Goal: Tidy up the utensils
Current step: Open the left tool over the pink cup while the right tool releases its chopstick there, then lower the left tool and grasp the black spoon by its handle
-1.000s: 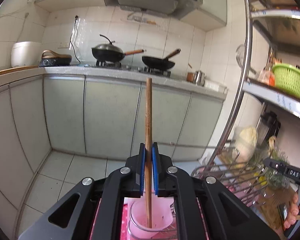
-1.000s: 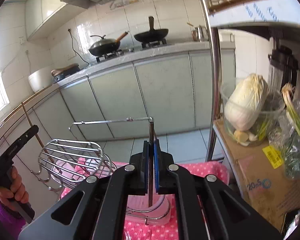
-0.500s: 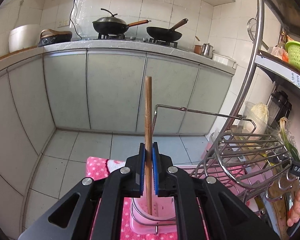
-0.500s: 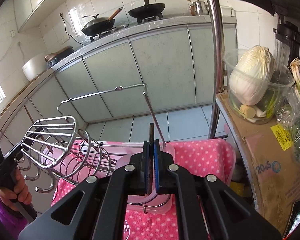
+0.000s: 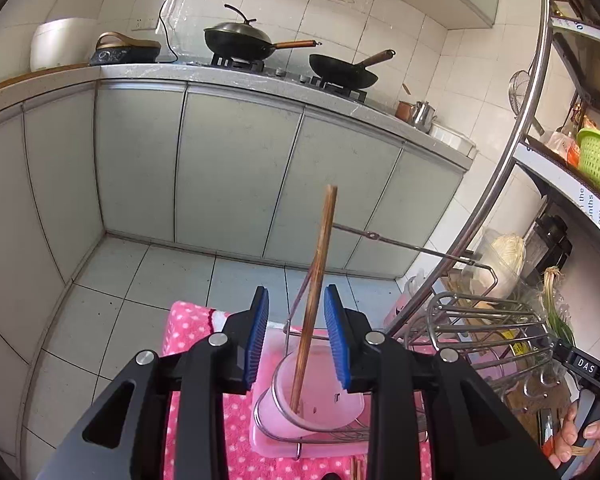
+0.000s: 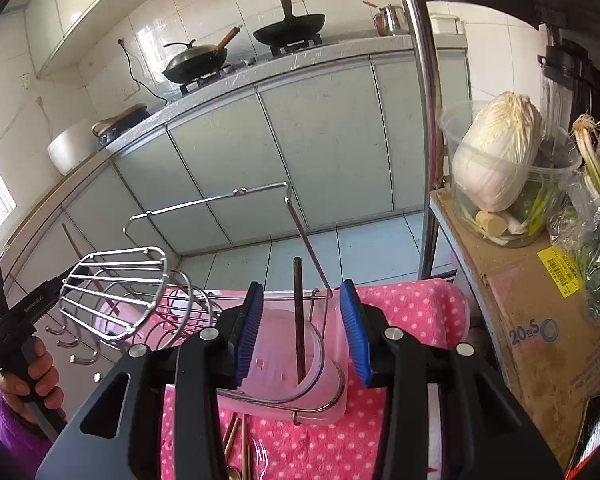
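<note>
Opening at this moment, the left gripper (image 5: 296, 338) has let go of a wooden chopstick (image 5: 314, 300), which leans untouched between its jaws with its tip down in a pink cup (image 5: 312, 404) held by the wire rack (image 5: 480, 320). The right gripper (image 6: 302, 330) is likewise opening around a dark chopstick (image 6: 299, 320) standing free in its own cup (image 6: 284, 372). Two deposits appear complete; several utensils (image 6: 236, 444) remain on the dotted cloth (image 6: 412, 300), so sorting looks unfinished.

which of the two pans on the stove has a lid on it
The wok with lid, the one nearer the rice cooker; a curved handle rises from its lid. The other pan, nearer the small kettle, is uncovered.
</note>
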Available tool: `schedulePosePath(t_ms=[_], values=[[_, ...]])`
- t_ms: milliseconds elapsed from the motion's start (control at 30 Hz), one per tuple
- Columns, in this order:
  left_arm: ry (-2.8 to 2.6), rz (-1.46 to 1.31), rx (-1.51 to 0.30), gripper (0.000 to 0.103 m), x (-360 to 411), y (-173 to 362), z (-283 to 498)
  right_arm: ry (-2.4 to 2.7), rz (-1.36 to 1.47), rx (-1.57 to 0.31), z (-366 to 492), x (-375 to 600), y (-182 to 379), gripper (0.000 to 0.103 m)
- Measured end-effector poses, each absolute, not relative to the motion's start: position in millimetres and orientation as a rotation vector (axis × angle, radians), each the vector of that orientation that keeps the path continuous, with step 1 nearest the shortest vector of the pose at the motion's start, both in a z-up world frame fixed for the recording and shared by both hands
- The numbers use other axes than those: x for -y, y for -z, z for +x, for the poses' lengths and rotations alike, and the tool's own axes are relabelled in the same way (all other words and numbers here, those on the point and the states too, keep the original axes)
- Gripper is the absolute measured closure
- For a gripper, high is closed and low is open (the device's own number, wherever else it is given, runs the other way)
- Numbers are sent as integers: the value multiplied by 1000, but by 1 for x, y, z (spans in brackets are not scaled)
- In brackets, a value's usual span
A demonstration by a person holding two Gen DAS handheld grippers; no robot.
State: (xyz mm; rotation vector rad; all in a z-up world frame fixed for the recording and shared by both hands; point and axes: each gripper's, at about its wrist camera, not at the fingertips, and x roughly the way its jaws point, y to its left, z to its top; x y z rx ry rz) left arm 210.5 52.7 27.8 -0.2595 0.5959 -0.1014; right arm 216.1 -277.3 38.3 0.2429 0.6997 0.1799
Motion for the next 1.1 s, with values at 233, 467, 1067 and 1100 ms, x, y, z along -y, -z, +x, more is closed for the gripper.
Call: schedulePosePath(t_ms=[233, 467, 1067, 1100], values=[[112, -286, -566, 75, -67, -42, 169, -172, 246, -657, 167, 285, -44, 62], [173, -271, -632, 75, -61, -28, 121, -205, 249, -707, 121, 279, -17, 62], [292, -288, -1149, 75, -4, 106, 118, -297, 352, -957, 90, 262, 75, 62], [295, -294, -1181, 75, -1, 112, 122, -297, 354, -961, 90, 263, 77, 62]])
